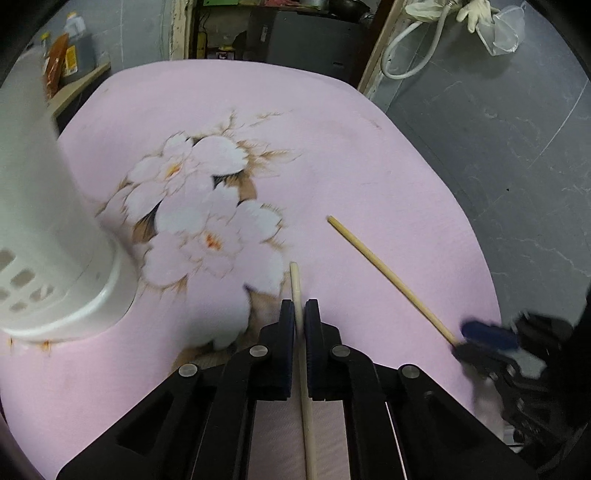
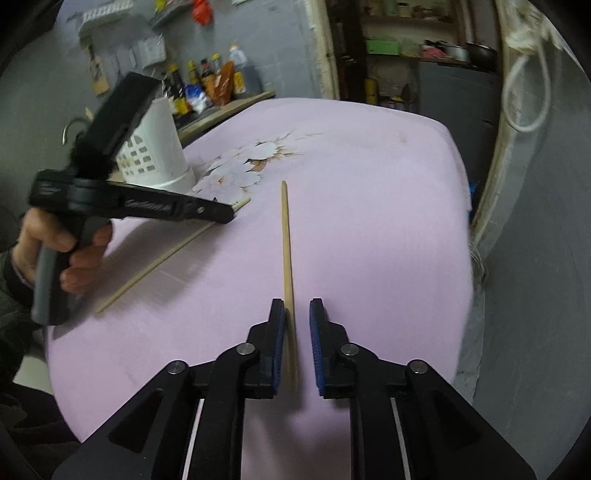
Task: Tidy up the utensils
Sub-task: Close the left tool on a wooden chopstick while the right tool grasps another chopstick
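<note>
Basically no readable text anywhere here.

The only lettering that shows is a raised, embossed word along the side of the left gripper (image 2: 233, 212) body in the right wrist view, and it's too blurred to make out. The bottles (image 2: 207, 86) on the shelf at the back carry yellow and white labels, but nothing on them is legible, no numbers or brand names either.

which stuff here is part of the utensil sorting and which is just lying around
Part of the job:
- chopstick pinched in the left gripper
- second chopstick between the open fingers of the right gripper
- white holder standing on the pink table

Just lying about:
- sauce bottles on the back shelf
- hose on the wall
- rubber gloves
</note>
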Available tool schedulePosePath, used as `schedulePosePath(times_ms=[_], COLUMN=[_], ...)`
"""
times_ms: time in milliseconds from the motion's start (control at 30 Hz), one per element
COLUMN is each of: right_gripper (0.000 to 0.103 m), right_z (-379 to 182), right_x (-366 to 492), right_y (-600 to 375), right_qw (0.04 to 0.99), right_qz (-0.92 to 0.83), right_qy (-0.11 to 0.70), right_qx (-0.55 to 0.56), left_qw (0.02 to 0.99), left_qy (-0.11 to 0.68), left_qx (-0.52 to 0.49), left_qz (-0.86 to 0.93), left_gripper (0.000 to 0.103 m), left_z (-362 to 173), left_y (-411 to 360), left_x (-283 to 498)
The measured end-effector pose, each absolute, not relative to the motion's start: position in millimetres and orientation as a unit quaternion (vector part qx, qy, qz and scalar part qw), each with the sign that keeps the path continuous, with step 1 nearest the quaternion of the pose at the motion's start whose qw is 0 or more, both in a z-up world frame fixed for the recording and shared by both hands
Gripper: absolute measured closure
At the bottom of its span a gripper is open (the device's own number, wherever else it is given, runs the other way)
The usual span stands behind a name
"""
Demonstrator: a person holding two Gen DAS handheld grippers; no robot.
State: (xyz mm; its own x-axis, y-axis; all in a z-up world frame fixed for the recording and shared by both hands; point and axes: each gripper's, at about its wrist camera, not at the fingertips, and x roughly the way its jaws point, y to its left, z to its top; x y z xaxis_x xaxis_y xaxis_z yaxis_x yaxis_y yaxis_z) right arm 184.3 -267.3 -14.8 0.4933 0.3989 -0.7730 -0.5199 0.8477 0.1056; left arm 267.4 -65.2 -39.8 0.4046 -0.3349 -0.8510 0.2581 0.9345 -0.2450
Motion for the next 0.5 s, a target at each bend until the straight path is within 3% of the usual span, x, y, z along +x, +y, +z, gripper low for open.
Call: schedulePosePath(times_ms=[500], right_gripper=[0.081], right_z=[-22.0], right_x=[246.2], right_y=[-215.9], right_qw=[0.821], right_qz=[0.308], right_qy=[0.463], right_qx=[-0.133], left_qw=[0.806], left_qy=[0.554], left_qx=[-0.012], left_qz=[-0.208], left_gripper=[0.098], left_z=[-28.2], left_y=[-60.7], left_x=[243.1])
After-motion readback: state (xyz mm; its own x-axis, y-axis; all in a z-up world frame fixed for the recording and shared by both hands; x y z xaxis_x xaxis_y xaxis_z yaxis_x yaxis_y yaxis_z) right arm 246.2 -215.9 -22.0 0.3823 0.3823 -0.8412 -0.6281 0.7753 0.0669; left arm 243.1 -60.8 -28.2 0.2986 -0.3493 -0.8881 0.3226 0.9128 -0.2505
